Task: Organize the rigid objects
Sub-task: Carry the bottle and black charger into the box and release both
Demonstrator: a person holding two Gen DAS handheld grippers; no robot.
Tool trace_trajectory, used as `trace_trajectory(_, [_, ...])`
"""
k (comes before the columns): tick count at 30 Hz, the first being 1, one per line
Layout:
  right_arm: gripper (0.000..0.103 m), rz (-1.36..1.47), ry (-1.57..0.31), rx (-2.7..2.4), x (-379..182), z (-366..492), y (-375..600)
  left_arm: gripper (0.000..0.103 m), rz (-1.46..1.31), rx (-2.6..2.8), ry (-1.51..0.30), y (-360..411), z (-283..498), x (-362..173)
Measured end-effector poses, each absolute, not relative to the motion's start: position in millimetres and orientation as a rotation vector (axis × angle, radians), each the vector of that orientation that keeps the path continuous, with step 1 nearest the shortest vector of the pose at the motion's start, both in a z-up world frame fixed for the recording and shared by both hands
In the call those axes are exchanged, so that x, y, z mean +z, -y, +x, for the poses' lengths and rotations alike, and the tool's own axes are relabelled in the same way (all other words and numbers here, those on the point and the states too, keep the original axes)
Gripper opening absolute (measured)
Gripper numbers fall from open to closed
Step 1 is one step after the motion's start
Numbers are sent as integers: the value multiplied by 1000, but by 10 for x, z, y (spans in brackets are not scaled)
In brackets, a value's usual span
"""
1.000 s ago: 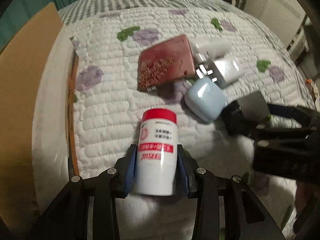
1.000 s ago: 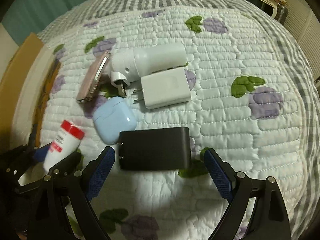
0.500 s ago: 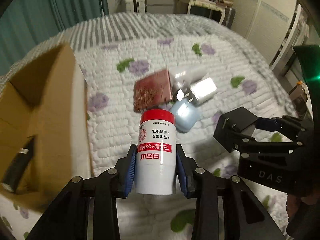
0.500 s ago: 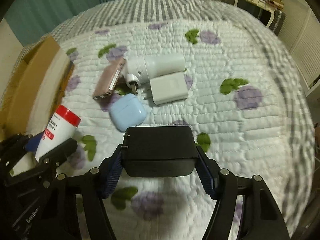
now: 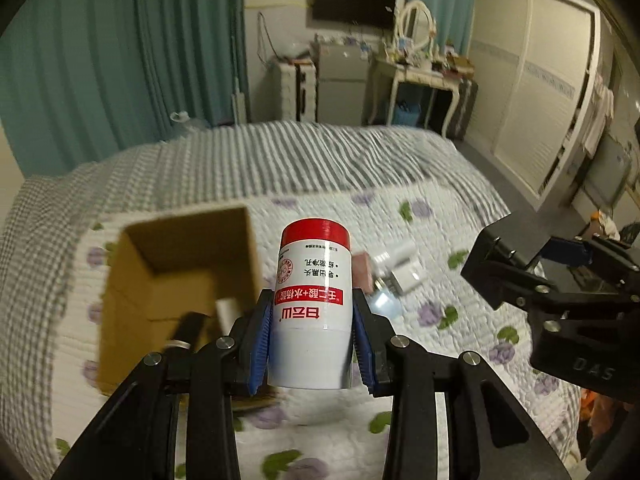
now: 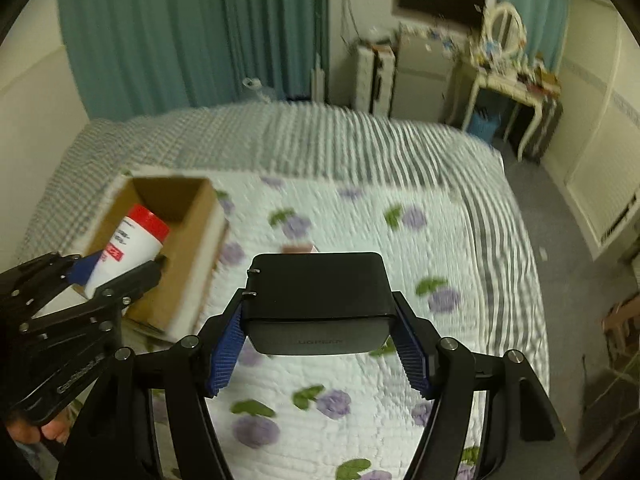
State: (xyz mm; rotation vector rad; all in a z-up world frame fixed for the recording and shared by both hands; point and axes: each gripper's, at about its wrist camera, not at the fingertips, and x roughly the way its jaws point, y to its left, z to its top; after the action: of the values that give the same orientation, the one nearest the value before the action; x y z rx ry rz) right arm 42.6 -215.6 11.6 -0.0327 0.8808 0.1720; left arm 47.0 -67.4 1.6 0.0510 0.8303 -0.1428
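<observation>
Bottle (image 5: 313, 304) and charger (image 6: 318, 300) ride above a quilted bed (image 5: 448, 216), each pinched in a hand-held tool. The left tool (image 5: 312, 332) is closed on the white, red-capped bottle, gripping its lower body with the cap pointing forward; the right tool (image 6: 320, 344) is clamped across the sides of the black charger brick. An open cardboard box (image 5: 176, 280) sits ahead and to the left of the left tool, with a dark item and a pale item already inside. Ahead and to the right of that tool, a few loose things, among them a white plug adapter (image 5: 402, 270), lie on the quilt. Judging from the motion blur, both loads are on the move, probably toward the box. Risks from here: the smooth, round bottle could slide out between the pads if tipped; the two tools, close together near one opening, could knock each other; a release short of the rim would drop the load back onto the soft quilt.
</observation>
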Motion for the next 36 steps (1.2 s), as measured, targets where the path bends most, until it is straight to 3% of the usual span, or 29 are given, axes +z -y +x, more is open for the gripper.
trace_trajectory(7, [68, -86, -782, 257, 657, 585, 1512, 37, 46, -71, -787, 32, 553, 244])
trace_trajectory(12, [68, -105, -780, 326, 671, 838, 1042, 37, 55, -30, -810, -360, 714, 129])
trace_trajectory(25, [68, -119, -932, 428, -253, 1700, 182, 37, 18, -11, -970, -796, 1173, -775])
trace_trajectory(36, [68, -169, -980, 384, -721, 1993, -7, 40, 22, 11, -1020, -853, 1275, -1096])
